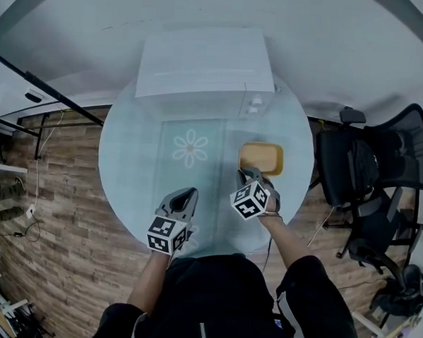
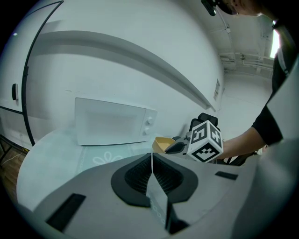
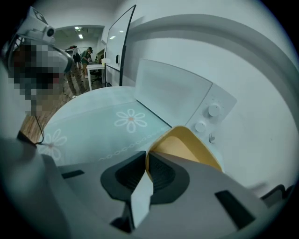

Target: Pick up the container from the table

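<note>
A shallow yellow container (image 1: 261,158) sits at the right of the round glass table (image 1: 128,146), in front of the microwave. My right gripper (image 1: 245,176) is at its near rim. In the right gripper view the jaws of that gripper (image 3: 146,161) stand closed with the container's (image 3: 187,144) thin rim pinched between them. I cannot tell whether the container rests on the table or hangs just above it. My left gripper (image 1: 185,196) hovers over the table's near edge, shut with nothing in it (image 2: 152,161). From there the container (image 2: 162,143) shows beside the right gripper (image 2: 177,147).
A white microwave (image 1: 203,65) stands at the back of the table, its knobs close behind the container. A mat with a daisy print (image 1: 191,148) lies in the middle. Black office chairs (image 1: 381,174) stand to the right on the wooden floor.
</note>
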